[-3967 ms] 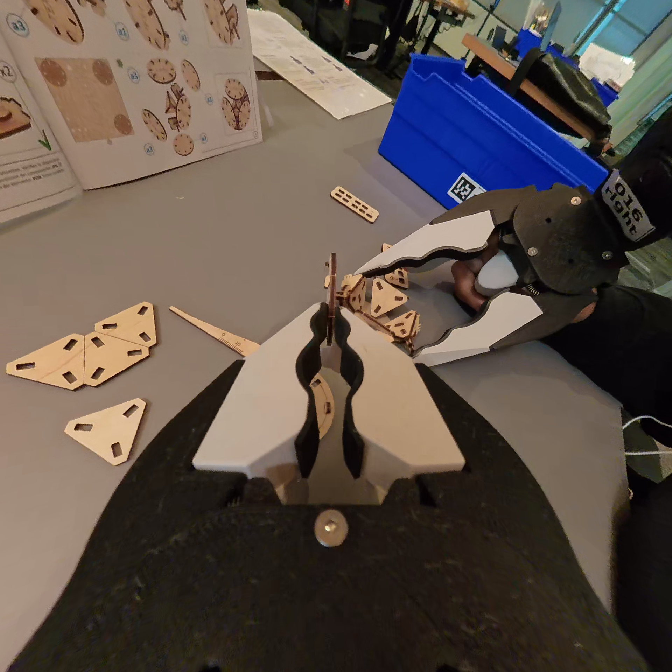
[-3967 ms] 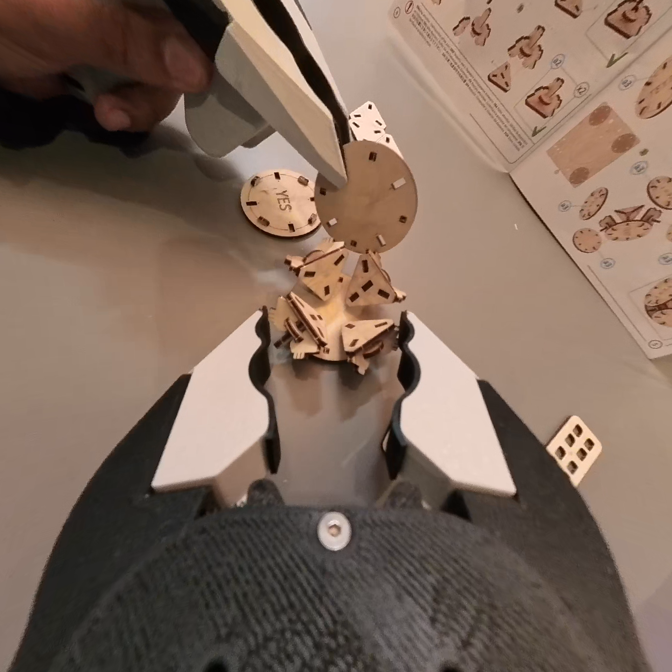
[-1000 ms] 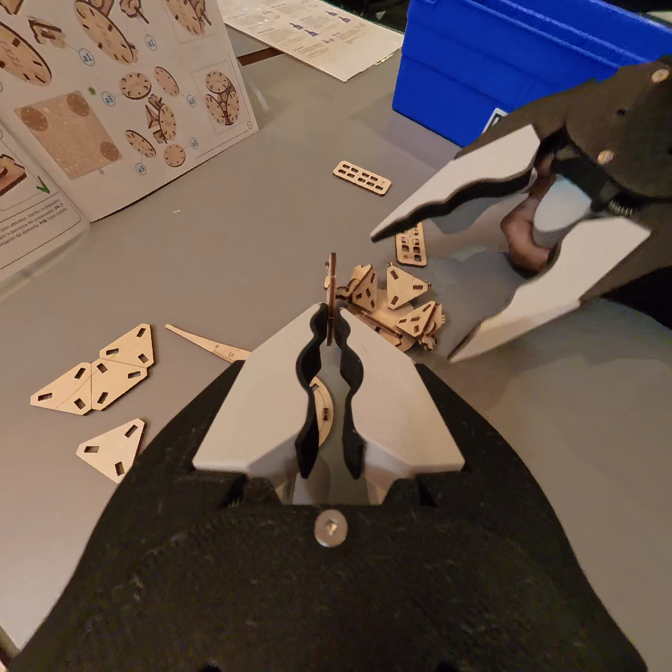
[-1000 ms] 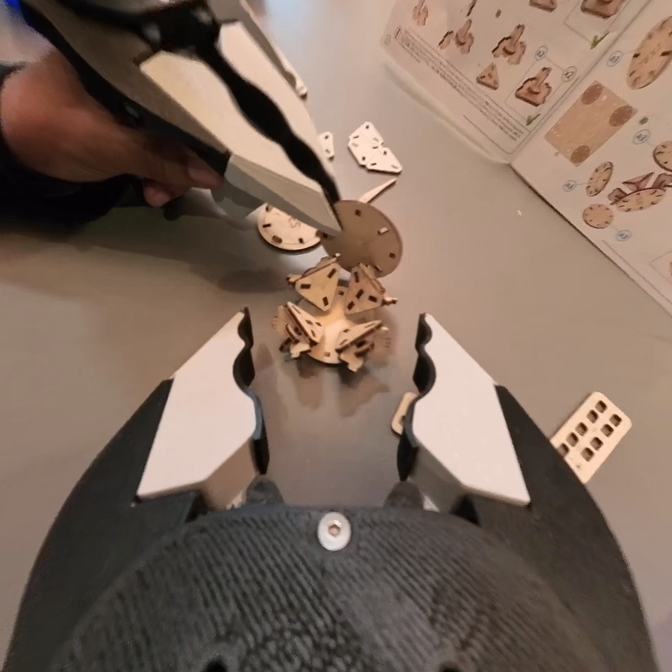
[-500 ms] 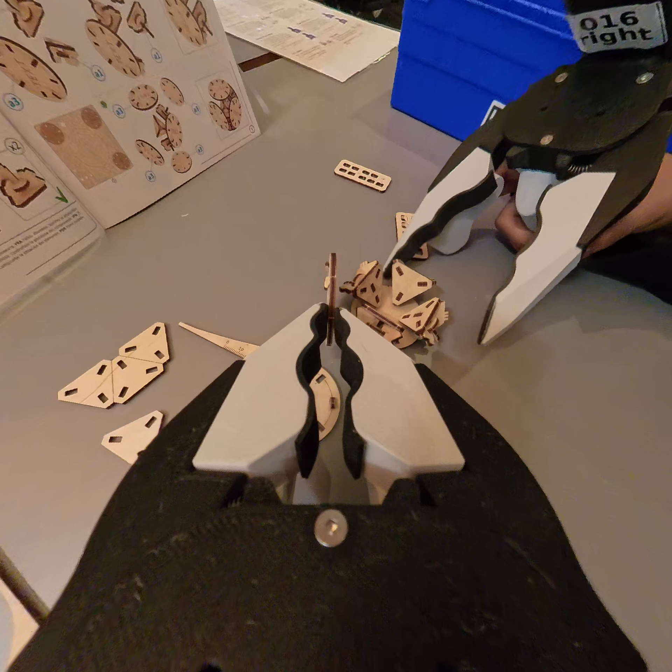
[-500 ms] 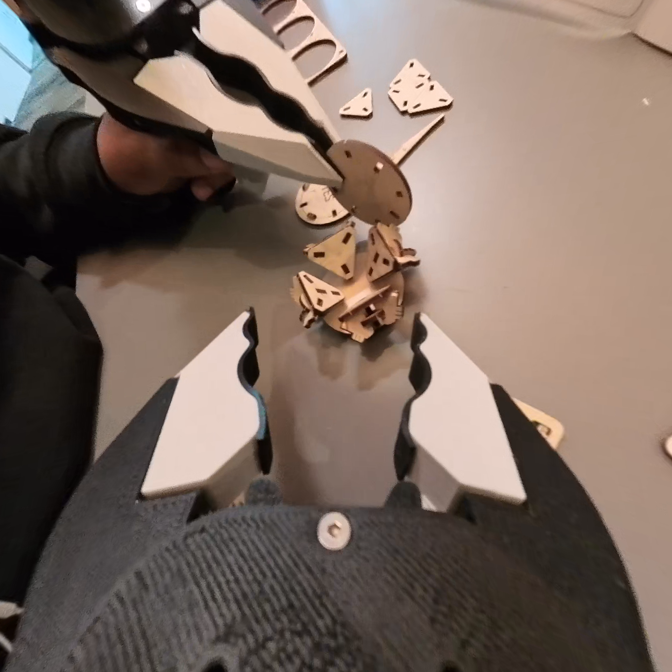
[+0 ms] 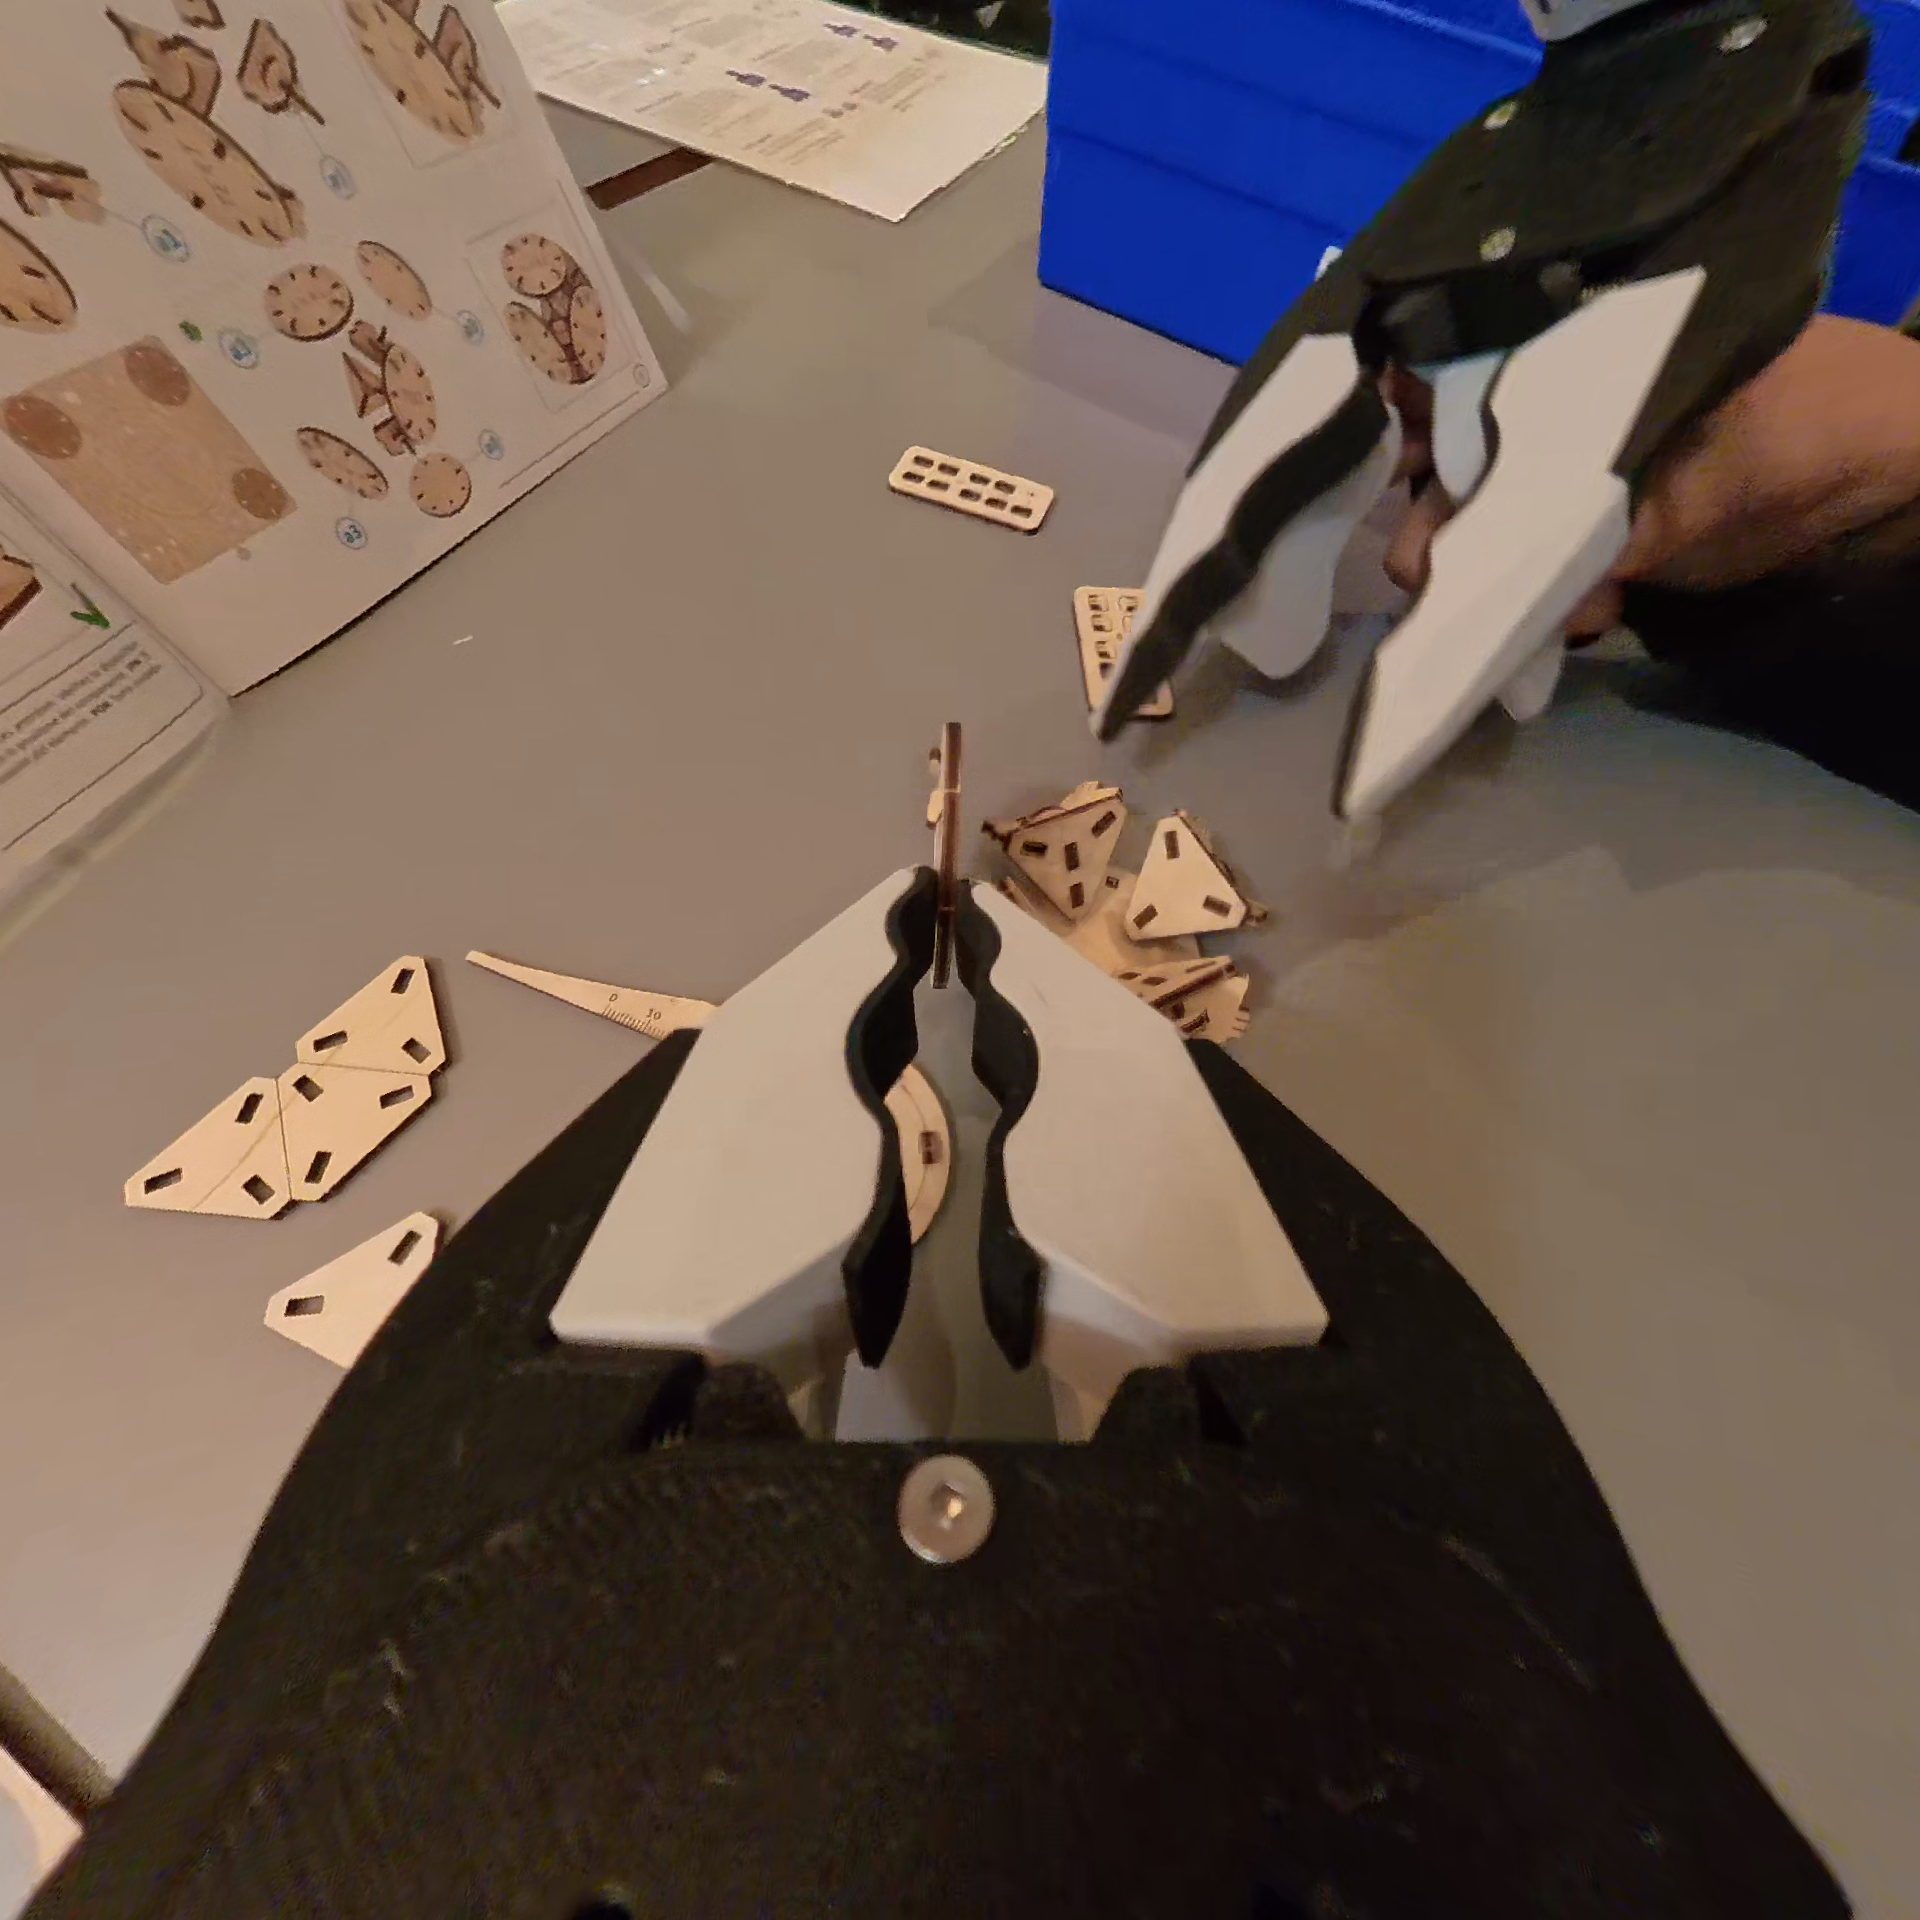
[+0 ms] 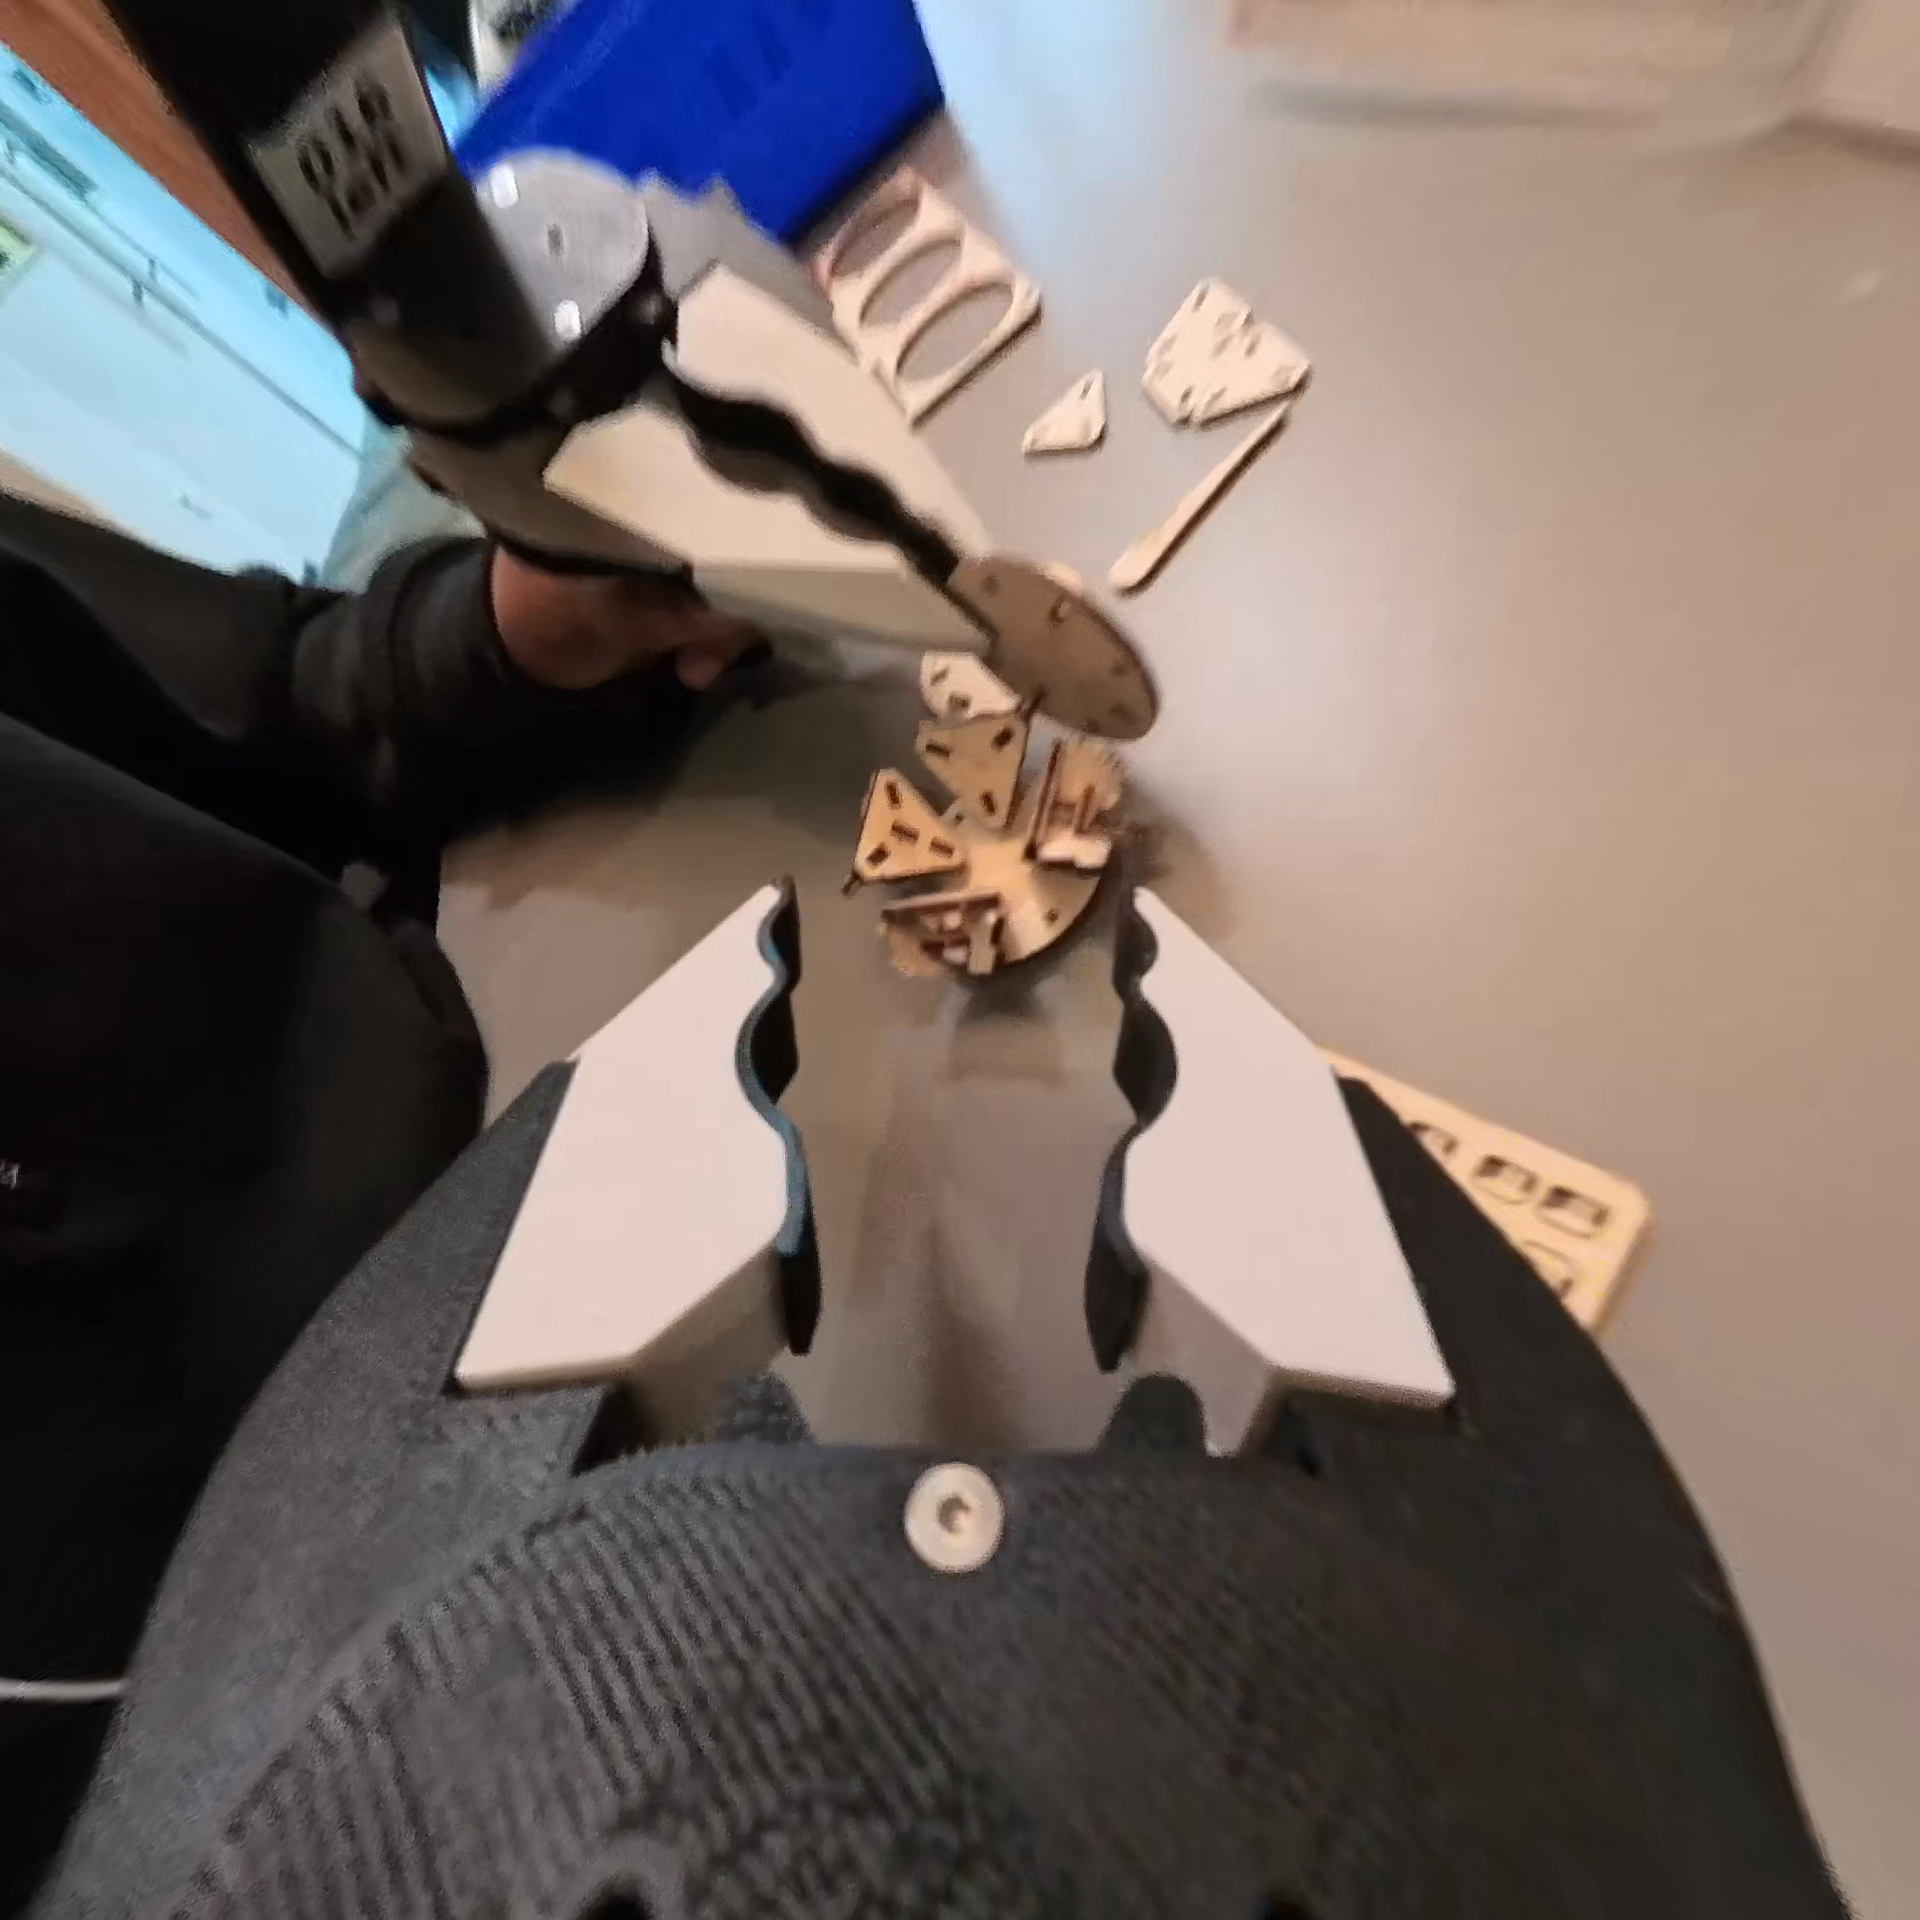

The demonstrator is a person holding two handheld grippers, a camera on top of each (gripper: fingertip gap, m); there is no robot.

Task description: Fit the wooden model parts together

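your left gripper [image 7: 943, 914] is clamped on a thin round wooden disc [image 8: 1070, 649], both black pads pressing its faces near one edge; from the left wrist view you see the disc edge-on, standing upright out of the fingertips, and from the right wrist view it shows as a slotted round plate held up above the grey table [image 7: 675, 727]. your right gripper [image 8: 961, 914] is spread apart with nothing between its pads, hanging just short of a small wooden assembly [image 8: 982, 862], a round base with several slotted triangular pieces standing on it, which rests on the table between the two grippers, touched by neither. the held disc hovers just above the far side of that assembly. a second slotted disc [image 8: 961, 686] lies flat on the table just behind the assembly, partly hidden under the held one. toward the table's left side you have flat triangular pieces [image 7: 301, 1101] lying together, one loose triangle [image 7: 348, 1288] nearer you, and a thin tapered wooden strip [image 7: 592, 992] beside your left gripper. a small slotted rectangular plate [image 7: 971, 488] lies farther out, and another slotted plate [image 7: 1107, 634] sits partly behind your right gripper's finger. an open instruction booklet [image 7: 260, 312] lies at the far left, a loose printed sheet [image 7: 790, 104] beyond it, and a blue bin [image 7: 1195, 187] stands at the far right. a hand [image 7: 1766, 509] grips the right gripper's handle.
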